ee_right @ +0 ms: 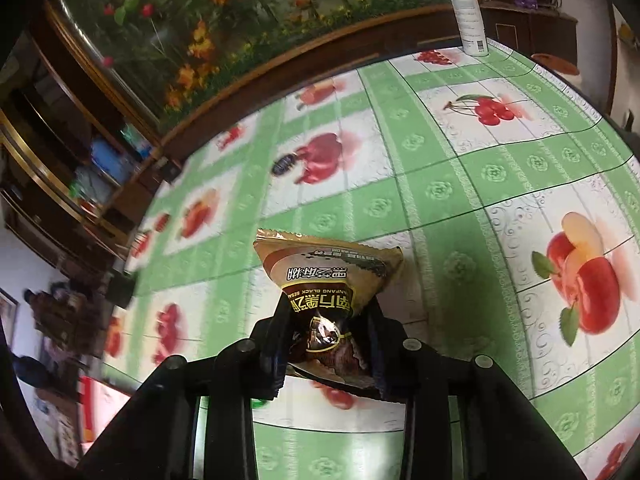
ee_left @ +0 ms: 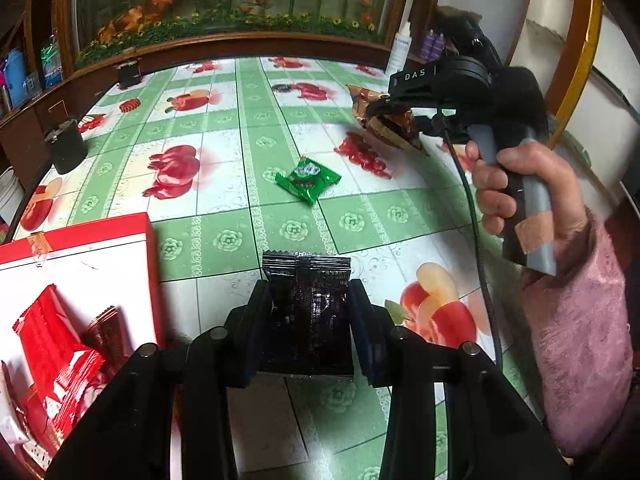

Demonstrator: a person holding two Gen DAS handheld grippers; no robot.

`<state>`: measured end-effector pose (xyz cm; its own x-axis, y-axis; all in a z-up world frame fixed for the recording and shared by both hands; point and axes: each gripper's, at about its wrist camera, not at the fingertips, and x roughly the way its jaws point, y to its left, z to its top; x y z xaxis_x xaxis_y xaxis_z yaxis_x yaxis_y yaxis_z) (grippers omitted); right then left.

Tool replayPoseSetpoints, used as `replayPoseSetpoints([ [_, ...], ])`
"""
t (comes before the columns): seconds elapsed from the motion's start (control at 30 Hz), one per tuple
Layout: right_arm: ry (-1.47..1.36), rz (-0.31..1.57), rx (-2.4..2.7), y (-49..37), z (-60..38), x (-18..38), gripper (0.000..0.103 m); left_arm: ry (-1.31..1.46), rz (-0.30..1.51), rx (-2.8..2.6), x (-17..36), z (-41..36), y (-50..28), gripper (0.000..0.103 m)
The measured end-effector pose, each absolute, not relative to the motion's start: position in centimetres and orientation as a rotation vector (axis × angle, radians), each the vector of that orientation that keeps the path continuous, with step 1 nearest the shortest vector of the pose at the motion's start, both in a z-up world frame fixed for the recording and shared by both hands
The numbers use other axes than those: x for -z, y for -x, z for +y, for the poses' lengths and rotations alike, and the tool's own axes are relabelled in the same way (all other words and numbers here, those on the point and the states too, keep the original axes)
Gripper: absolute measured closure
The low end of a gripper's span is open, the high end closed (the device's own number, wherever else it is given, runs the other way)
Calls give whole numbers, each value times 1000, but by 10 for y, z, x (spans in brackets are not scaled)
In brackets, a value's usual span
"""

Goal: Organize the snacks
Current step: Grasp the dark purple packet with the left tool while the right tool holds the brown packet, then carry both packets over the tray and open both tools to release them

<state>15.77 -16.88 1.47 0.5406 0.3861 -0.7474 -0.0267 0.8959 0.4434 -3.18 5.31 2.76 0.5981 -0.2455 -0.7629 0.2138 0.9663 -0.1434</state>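
My left gripper (ee_left: 308, 312) is shut on a black snack packet (ee_left: 310, 312) and holds it above the table, just right of the red-and-white box (ee_left: 80, 256). The box holds red snack packets (ee_left: 56, 356). My right gripper (ee_right: 328, 328) is shut on a gold-brown snack packet (ee_right: 328, 276) and holds it in the air over the table; it also shows in the left wrist view (ee_left: 390, 118) at the far right. A green snack packet (ee_left: 308, 178) lies alone on the tablecloth between the two grippers.
The table has a green-and-white fruit-print cloth (ee_left: 240, 128). A black cup (ee_left: 66, 146) stands at its left edge. A white spray bottle (ee_right: 466, 12) stands at the far edge. A wooden-framed flower panel (ee_left: 224, 4) runs behind the table.
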Motion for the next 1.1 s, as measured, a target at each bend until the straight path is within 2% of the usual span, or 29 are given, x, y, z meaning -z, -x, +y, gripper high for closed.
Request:
replayPoseSetpoints([
  [0.3,-507,909,-446,-147,-149,-31,69,77,805,243,-57,73,49,67],
  [0.73,-324,935,-655,-104,-64,-32,69,127,723,152,-81,114,74,67],
  [1.1,-276,973,-843,-63,-10,-29,70,218,685,-18,-82,191,100,67],
])
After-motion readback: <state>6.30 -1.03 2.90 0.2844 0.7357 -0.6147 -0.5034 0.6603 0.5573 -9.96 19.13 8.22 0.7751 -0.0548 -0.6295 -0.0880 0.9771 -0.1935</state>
